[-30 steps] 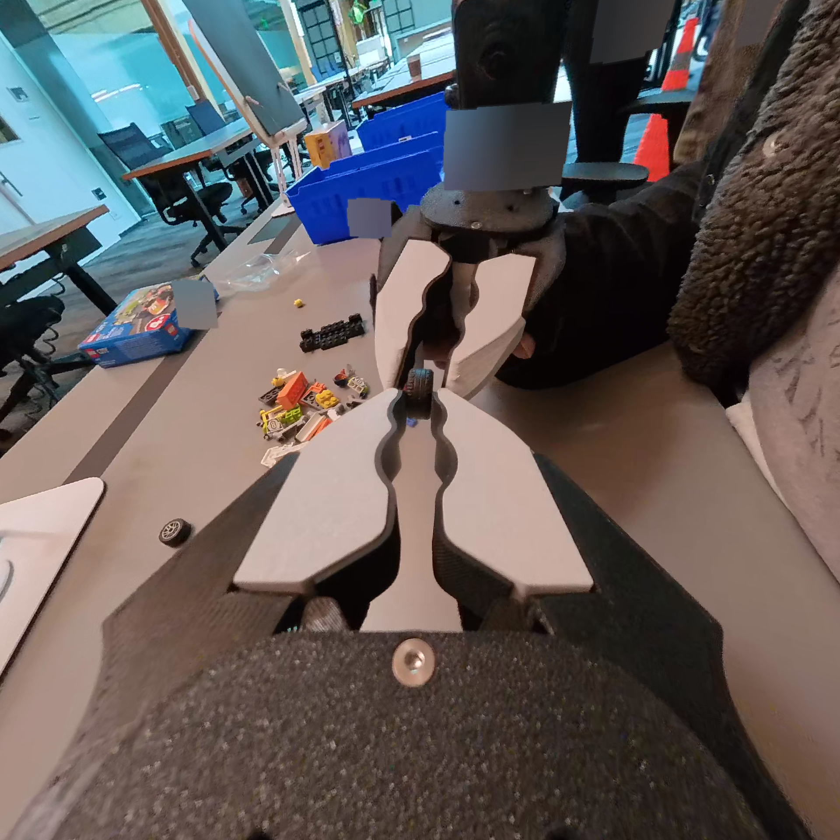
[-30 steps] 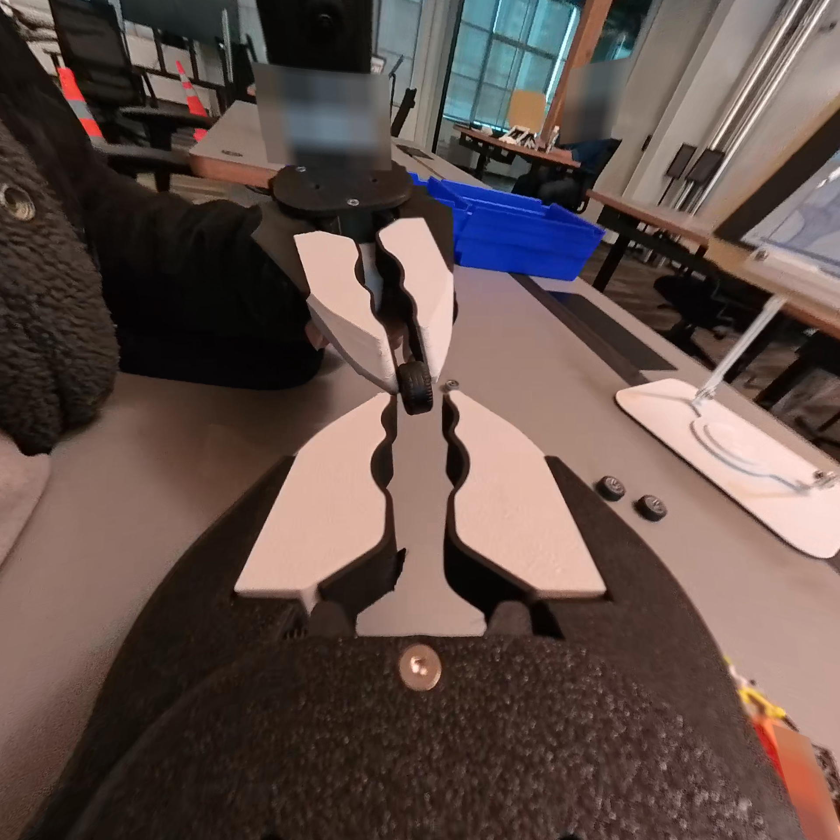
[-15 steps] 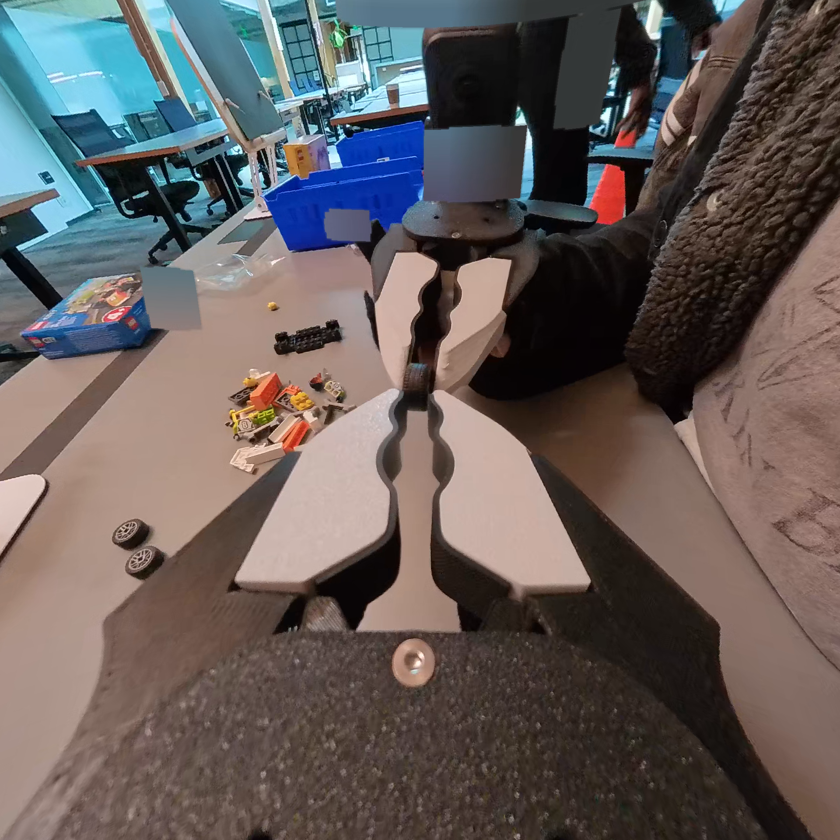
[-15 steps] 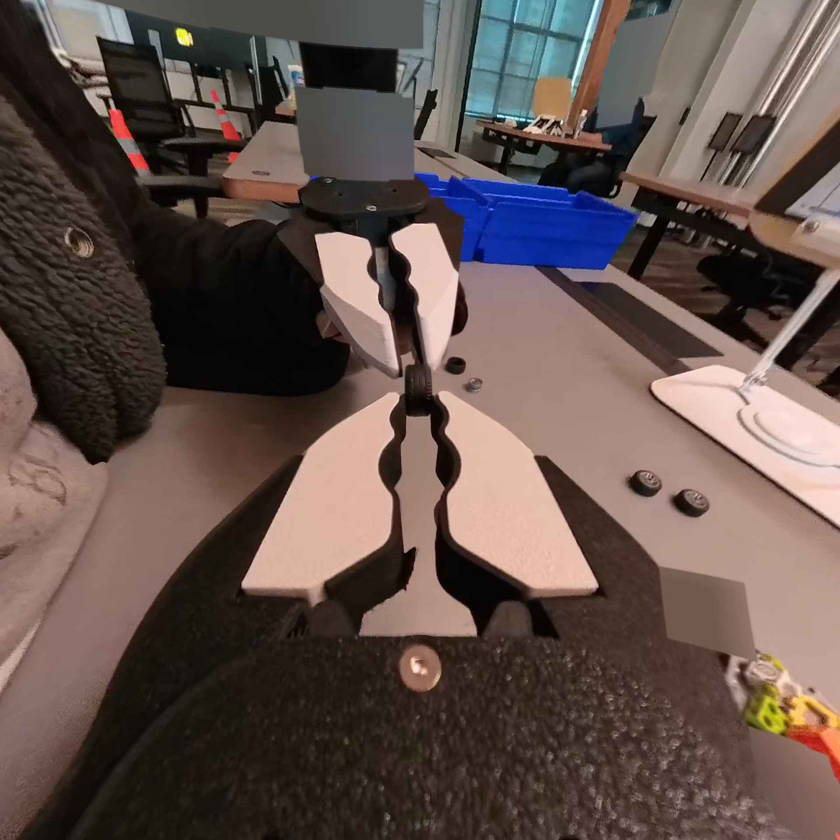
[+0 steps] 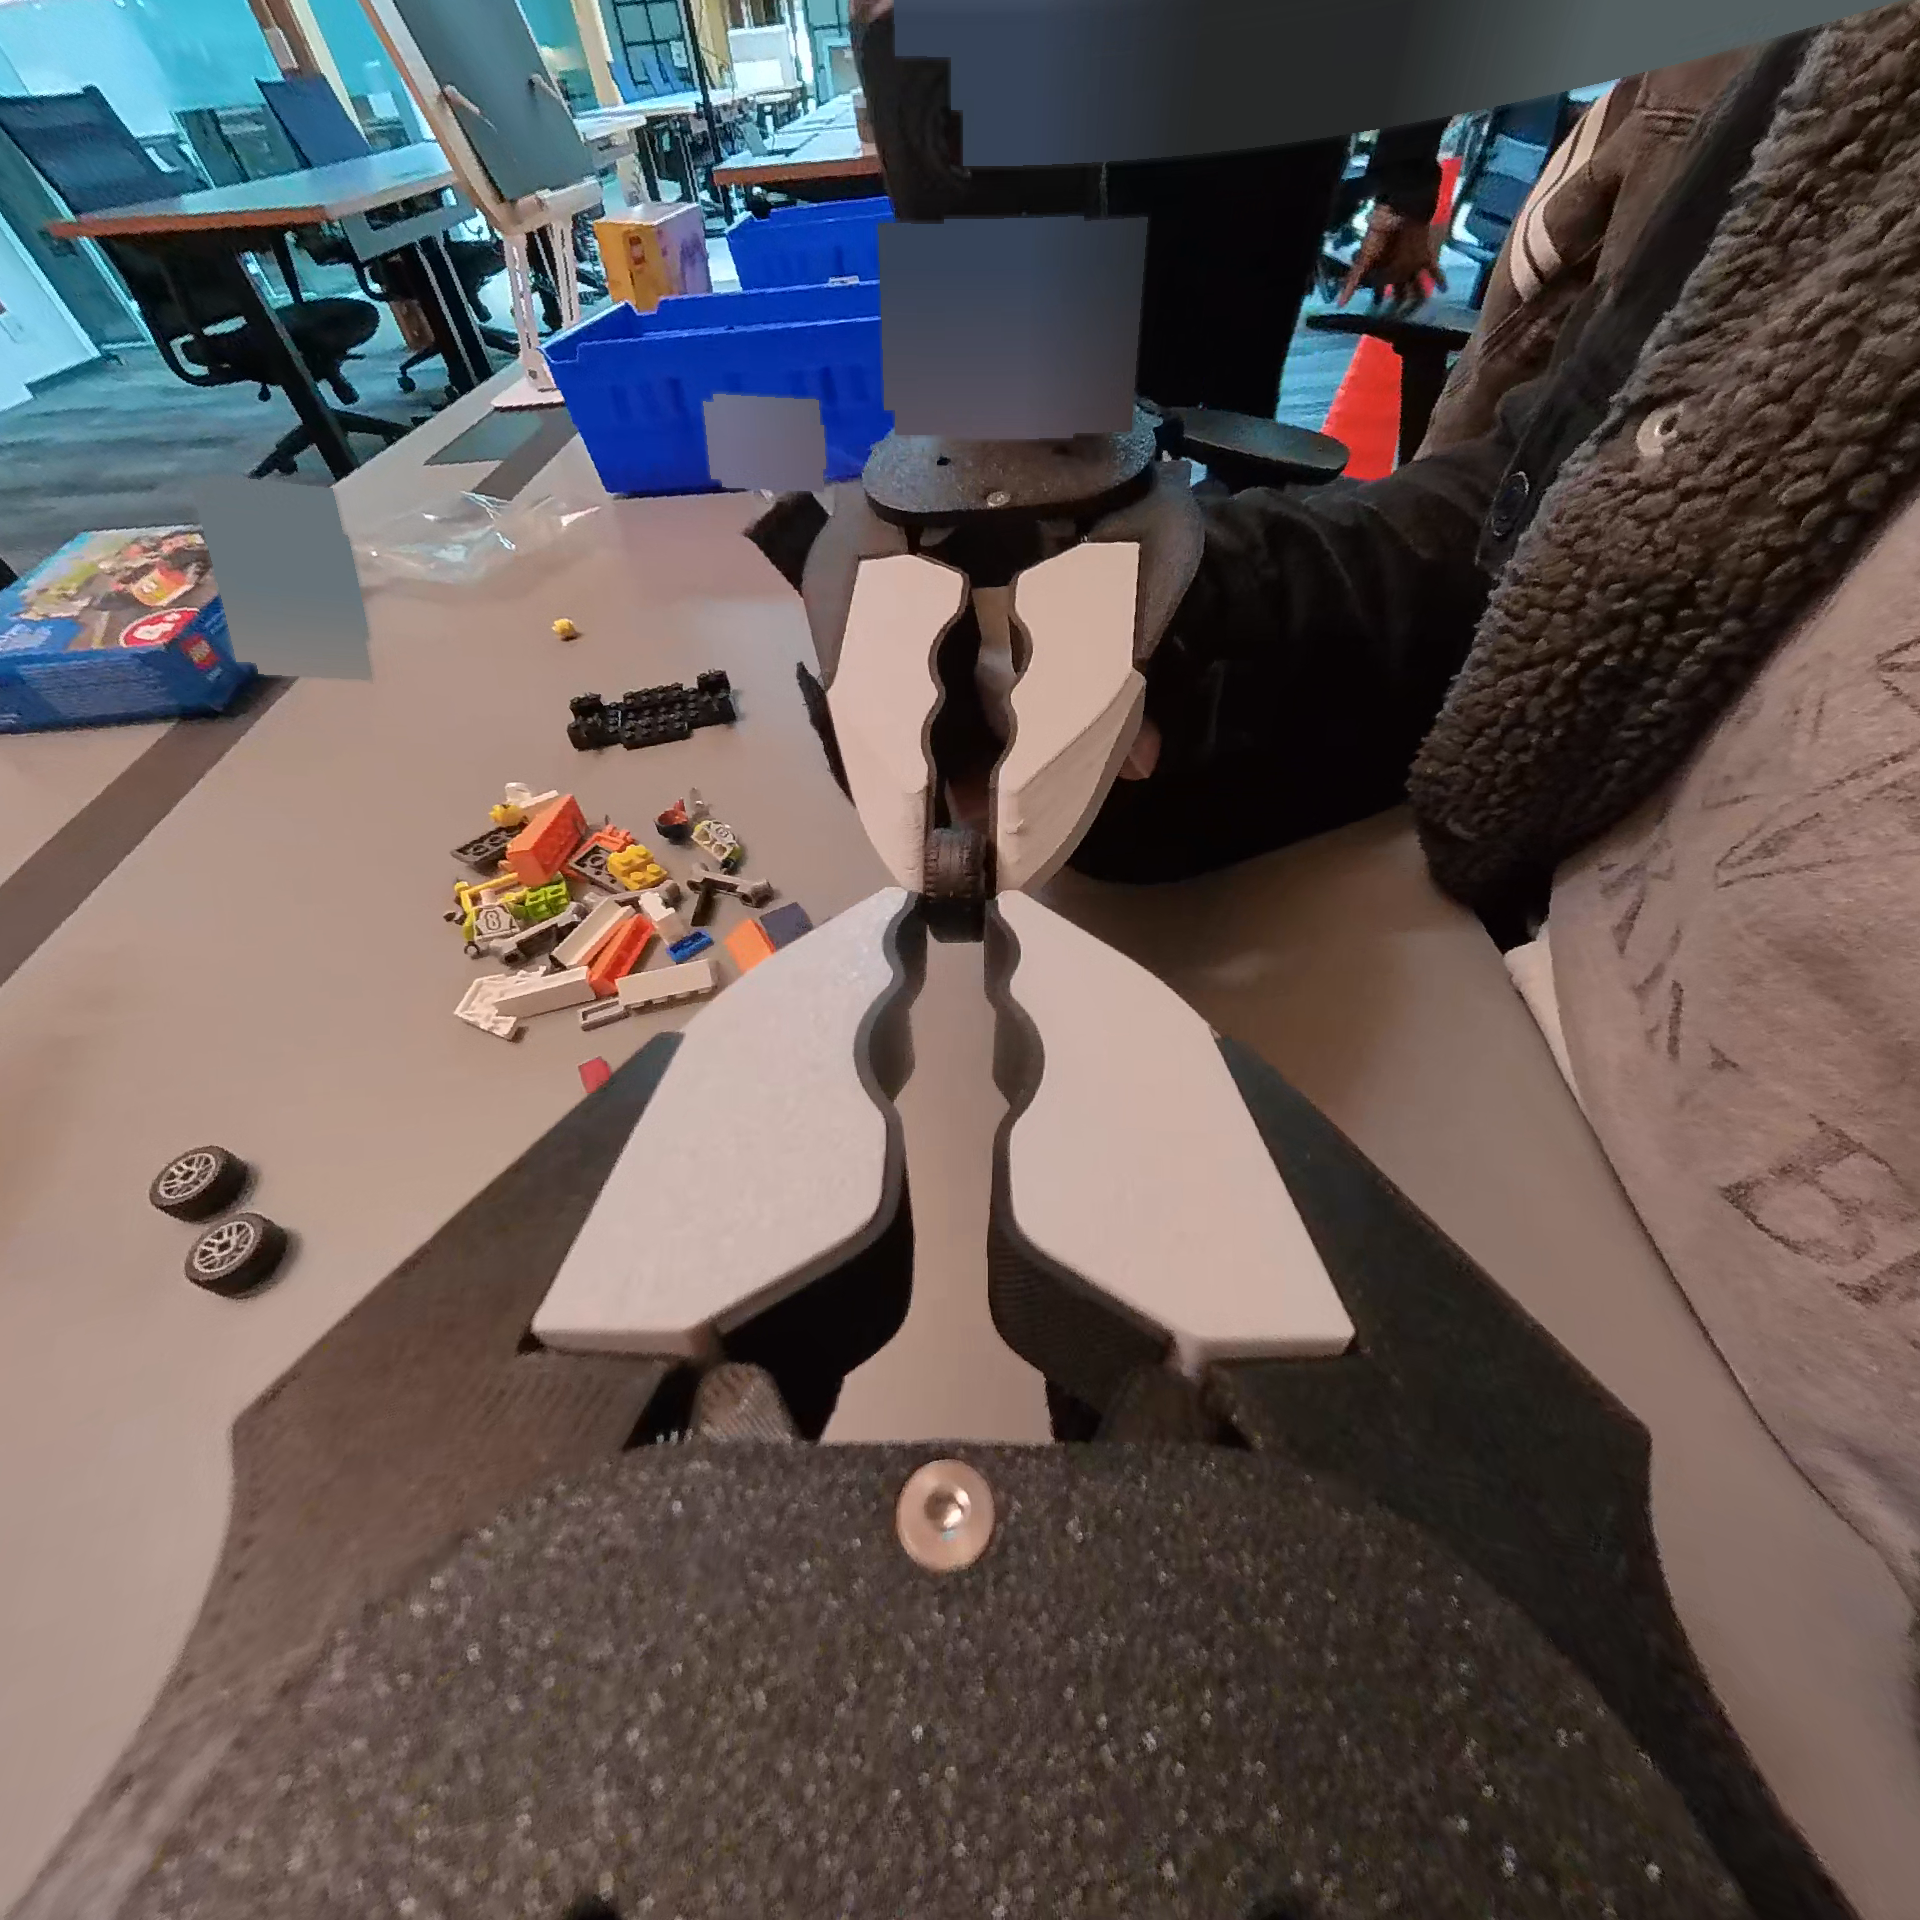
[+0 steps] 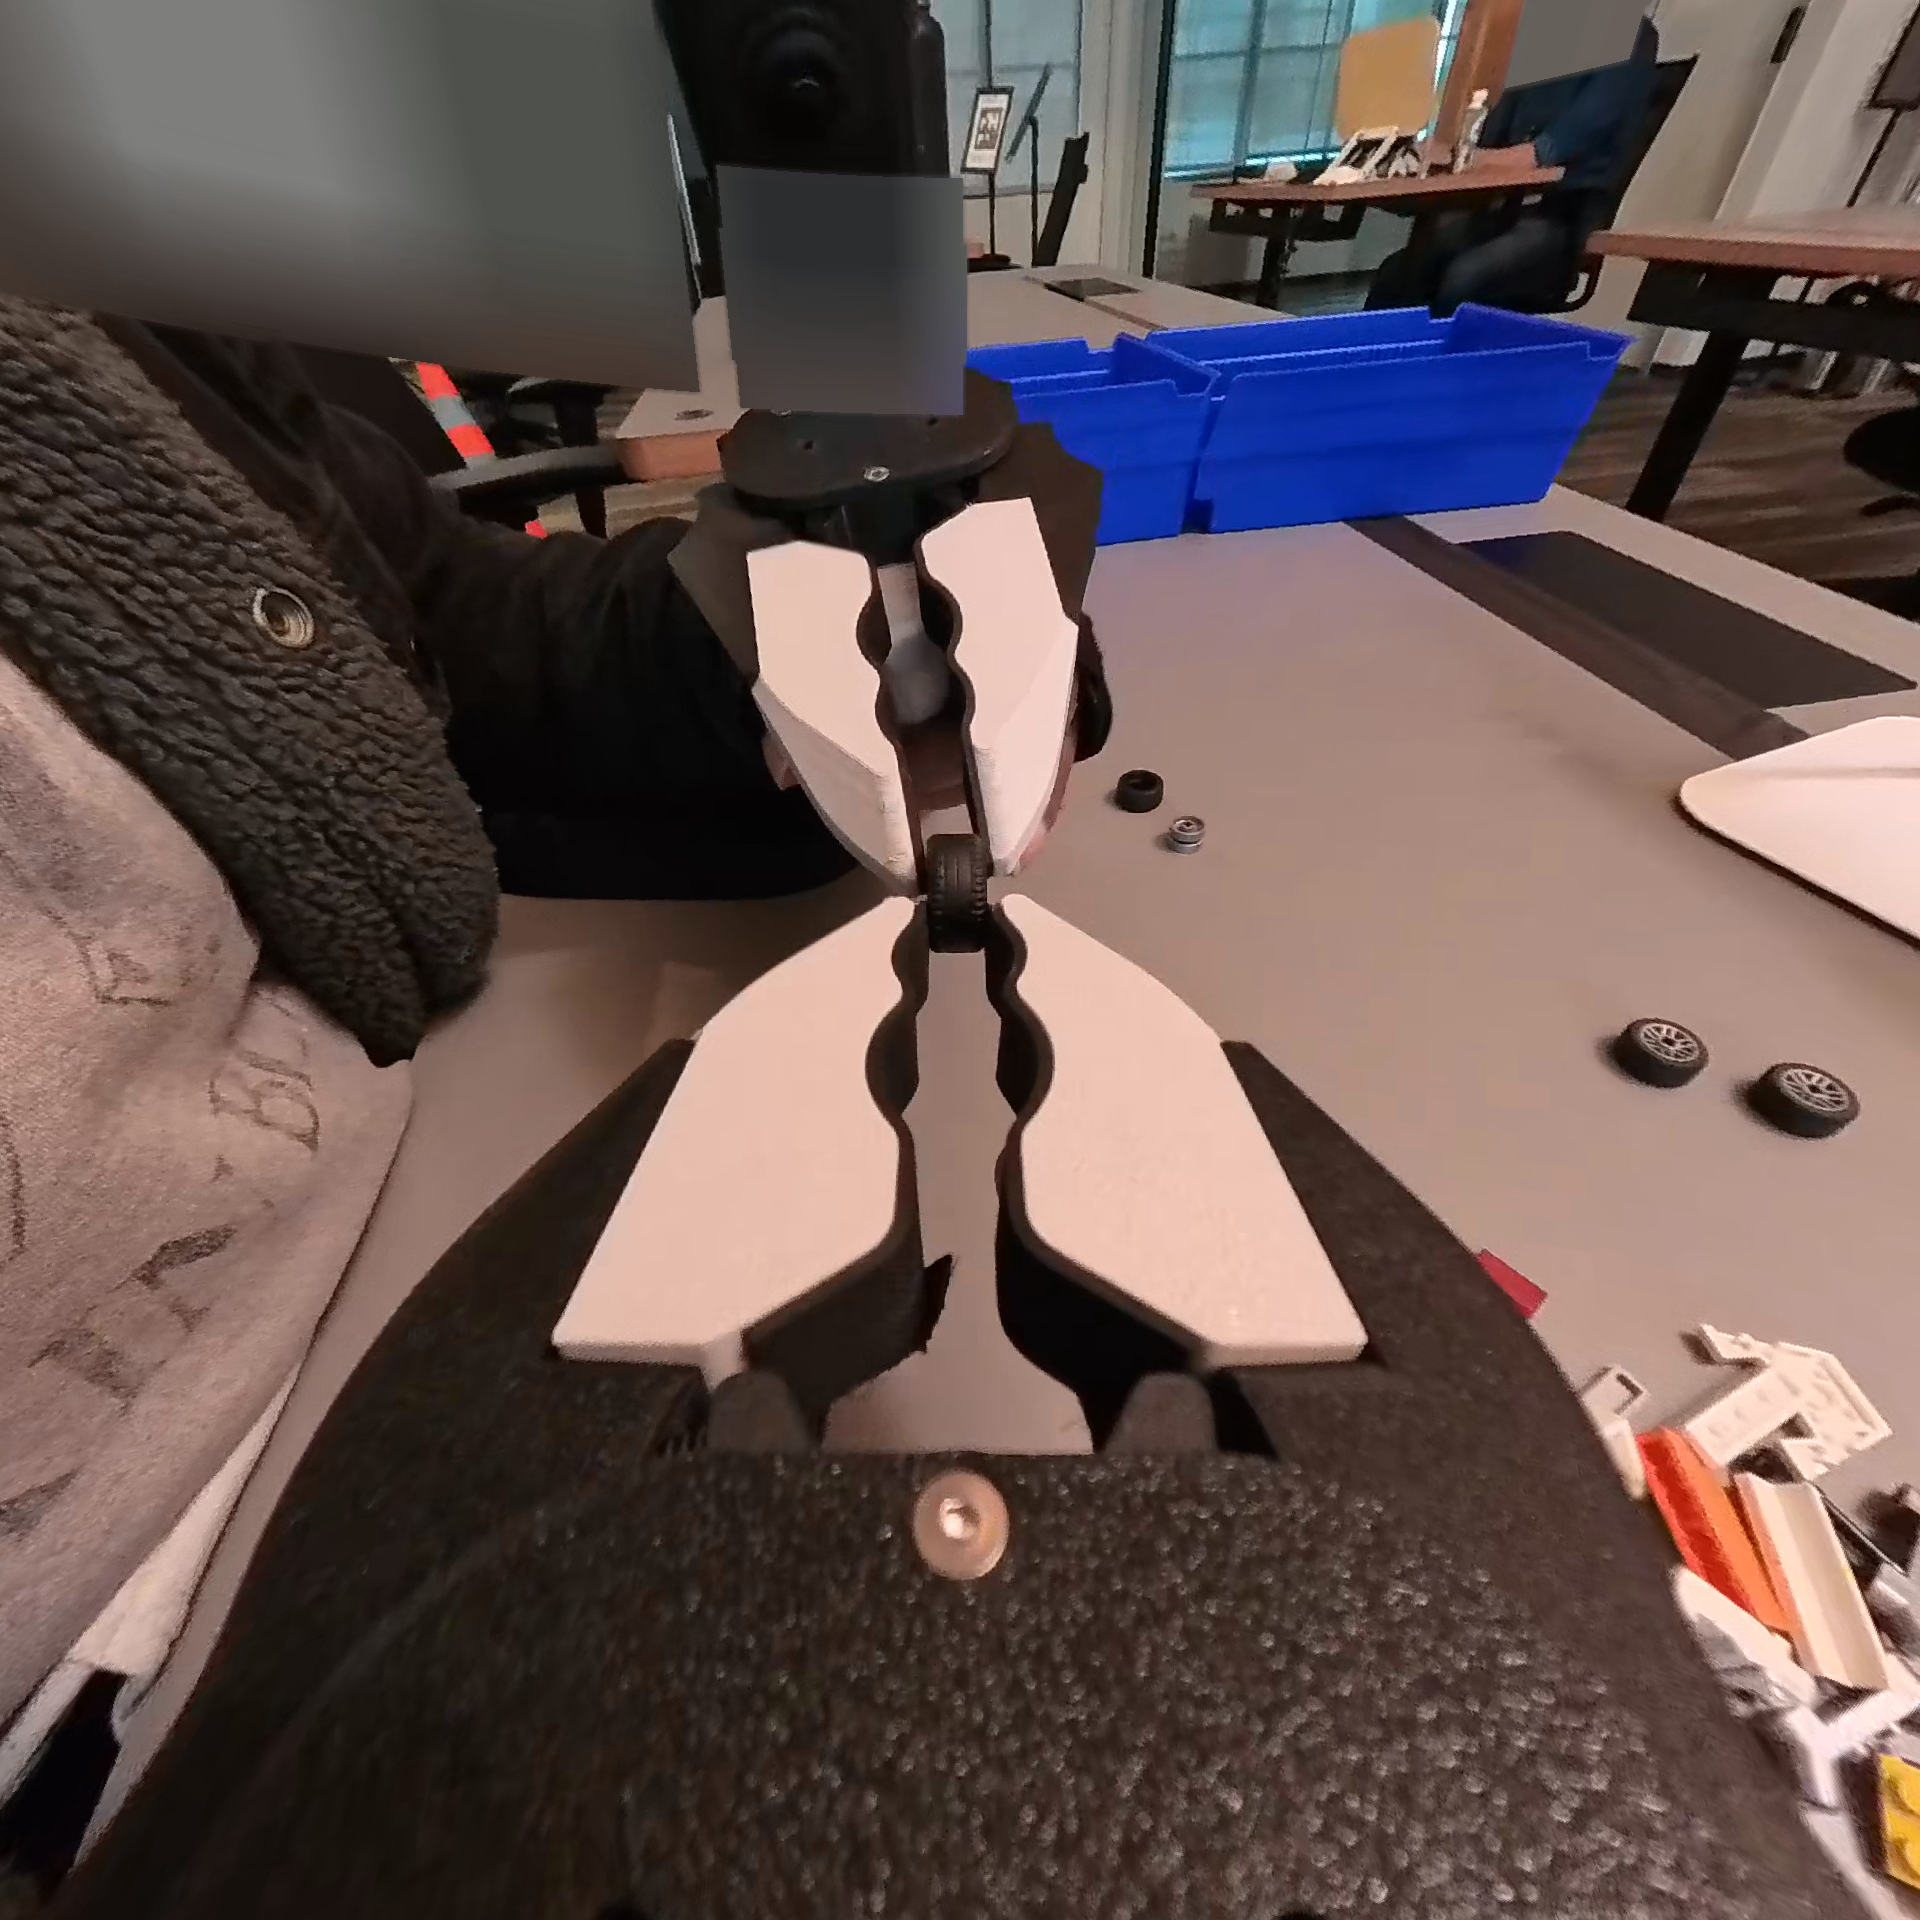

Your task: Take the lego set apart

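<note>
Left wrist view: left gripper (image 5: 953, 914) and right gripper (image 5: 961, 847) meet tip to tip above the table (image 5: 312, 1018), both clamped on one small black wheel (image 5: 954, 883); loose lego pieces (image 5: 592, 914) lie left of the tips.

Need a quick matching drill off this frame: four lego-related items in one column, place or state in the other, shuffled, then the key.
Column 1
1. small black wheel
2. pair of spoked wheels
3. black chassis plate
4. blue bin

Column 2
A. lying alone on the table beyond the pile of loose pieces
B. at the far end of the table
C. side by side on the table, free of both grippers
D. pinched between the tips of the left gripper and the right gripper

Pairs: 1-D, 2-C, 3-A, 4-B
</note>
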`<action>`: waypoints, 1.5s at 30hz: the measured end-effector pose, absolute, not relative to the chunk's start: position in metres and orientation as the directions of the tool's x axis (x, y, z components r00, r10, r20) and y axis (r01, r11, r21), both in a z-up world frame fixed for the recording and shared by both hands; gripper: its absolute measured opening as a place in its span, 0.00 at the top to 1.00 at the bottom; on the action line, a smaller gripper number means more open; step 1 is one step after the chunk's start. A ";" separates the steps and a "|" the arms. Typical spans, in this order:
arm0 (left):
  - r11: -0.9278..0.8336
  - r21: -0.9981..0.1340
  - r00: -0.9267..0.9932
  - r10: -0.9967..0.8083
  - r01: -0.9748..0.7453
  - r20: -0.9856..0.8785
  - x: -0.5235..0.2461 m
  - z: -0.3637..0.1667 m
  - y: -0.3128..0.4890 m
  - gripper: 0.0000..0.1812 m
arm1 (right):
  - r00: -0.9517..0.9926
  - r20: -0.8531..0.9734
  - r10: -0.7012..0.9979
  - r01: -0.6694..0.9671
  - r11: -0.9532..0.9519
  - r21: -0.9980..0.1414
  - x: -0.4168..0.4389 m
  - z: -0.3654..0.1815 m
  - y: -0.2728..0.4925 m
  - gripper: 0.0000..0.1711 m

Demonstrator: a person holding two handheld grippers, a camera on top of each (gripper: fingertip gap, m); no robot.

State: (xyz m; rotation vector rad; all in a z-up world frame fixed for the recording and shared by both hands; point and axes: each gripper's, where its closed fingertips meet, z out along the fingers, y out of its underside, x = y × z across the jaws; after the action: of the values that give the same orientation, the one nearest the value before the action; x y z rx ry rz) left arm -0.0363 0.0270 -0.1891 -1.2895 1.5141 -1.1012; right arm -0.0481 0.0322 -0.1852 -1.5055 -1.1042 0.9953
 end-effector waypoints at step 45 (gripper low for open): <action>0.001 -0.988 0.053 -0.999 -0.157 -0.009 -0.029 -0.168 0.048 0.87 | 0.426 -0.115 0.897 0.031 -0.142 -0.989 -0.028 -0.168 0.063 0.94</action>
State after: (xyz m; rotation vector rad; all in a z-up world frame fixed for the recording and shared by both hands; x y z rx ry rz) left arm -0.0294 0.0480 -0.1678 -1.3452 1.2856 -1.0867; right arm -0.0282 0.0626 -0.1685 -1.5250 -0.8546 0.9388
